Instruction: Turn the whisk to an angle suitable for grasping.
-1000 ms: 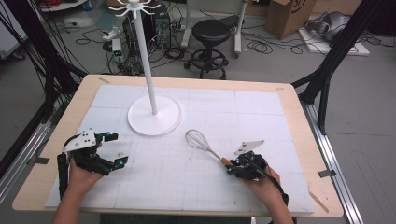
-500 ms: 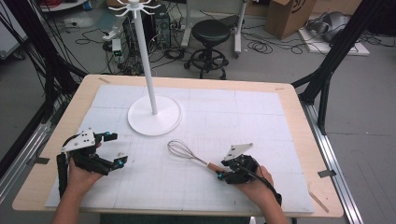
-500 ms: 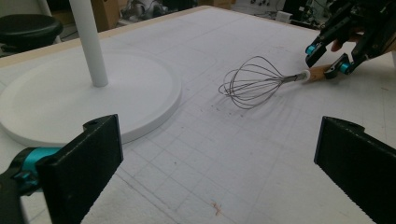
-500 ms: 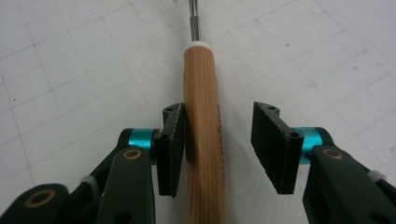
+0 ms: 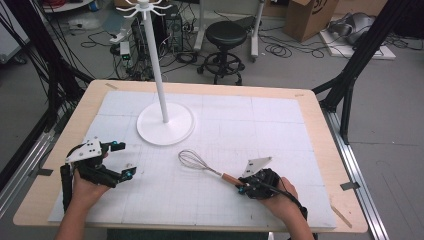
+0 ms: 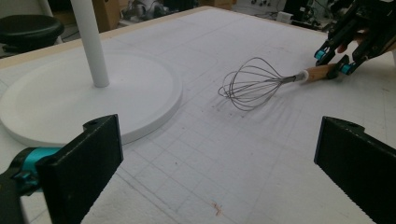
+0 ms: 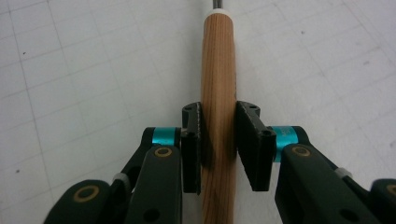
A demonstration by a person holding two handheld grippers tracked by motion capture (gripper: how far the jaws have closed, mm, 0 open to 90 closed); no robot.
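My right gripper (image 5: 243, 184) squeezes the whisk (image 5: 202, 165) handle – its own camera shows that up close. My left gripper (image 5: 121, 159) sits wide open near the white stand (image 5: 165, 123).

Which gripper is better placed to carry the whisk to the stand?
Right. The right gripper is shut on the whisk handle; the left gripper is open, apart from it.

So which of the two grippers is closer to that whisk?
The right. The right gripper is shut on the whisk by its wooden handle; the left gripper sits open, well off to the whisk's left.
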